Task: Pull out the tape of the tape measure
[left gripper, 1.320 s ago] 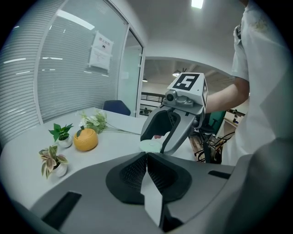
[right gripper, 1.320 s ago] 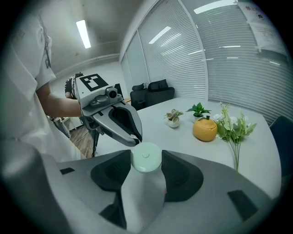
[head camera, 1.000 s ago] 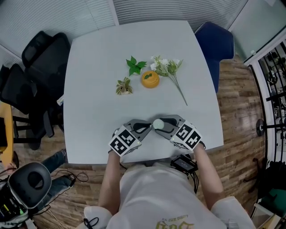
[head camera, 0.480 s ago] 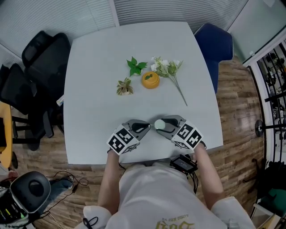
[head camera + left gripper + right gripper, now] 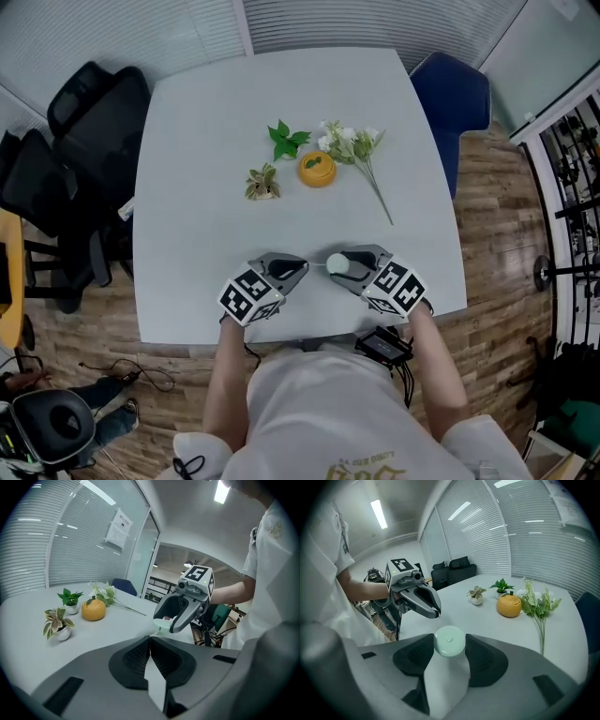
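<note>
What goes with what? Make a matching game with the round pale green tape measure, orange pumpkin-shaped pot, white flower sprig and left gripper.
1 round pale green tape measure
2 orange pumpkin-shaped pot
3 white flower sprig
4 left gripper

a jaws shut on the pulled-out tape
b lying flat on the white table
c between the right gripper's jaws
d standing beside the leafy green plant

Pairs: 1-c, 2-d, 3-b, 4-a

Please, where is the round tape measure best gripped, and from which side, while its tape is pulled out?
Grip the tape measure across its round rim, from the side opposite the tape, as the right tongs do. The disc sits steadily between them, and its outlet faces the left tongs, shut on the tape.
</note>
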The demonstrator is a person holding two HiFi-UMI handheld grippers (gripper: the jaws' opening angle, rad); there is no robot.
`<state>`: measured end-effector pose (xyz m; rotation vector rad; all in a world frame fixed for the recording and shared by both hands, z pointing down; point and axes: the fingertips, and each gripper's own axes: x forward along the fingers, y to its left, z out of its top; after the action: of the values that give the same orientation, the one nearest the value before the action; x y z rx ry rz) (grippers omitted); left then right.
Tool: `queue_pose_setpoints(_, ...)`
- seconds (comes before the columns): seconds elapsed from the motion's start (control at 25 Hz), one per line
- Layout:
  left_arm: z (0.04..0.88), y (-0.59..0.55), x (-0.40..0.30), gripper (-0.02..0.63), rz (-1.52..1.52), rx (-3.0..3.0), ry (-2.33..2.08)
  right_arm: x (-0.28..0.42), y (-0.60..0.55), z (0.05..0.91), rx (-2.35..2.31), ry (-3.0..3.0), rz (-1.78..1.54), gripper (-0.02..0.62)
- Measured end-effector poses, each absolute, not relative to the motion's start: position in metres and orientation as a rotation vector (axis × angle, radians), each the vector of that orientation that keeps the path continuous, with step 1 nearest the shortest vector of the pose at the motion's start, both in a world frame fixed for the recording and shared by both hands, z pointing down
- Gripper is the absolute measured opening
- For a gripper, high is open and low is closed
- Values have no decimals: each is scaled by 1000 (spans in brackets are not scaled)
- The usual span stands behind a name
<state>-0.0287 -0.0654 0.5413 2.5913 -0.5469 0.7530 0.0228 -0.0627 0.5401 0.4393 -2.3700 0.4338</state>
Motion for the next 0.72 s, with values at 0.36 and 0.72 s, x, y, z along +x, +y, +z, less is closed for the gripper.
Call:
queue_pose_setpoints(0.36,544,-63,-27,8,751,2574,-554,30,-60,542,439,-2365,444,225)
queue_pose_setpoints(0.72,544,-60,-32,8,751,2556,-579,42,-56,541,450,-2355,457,225)
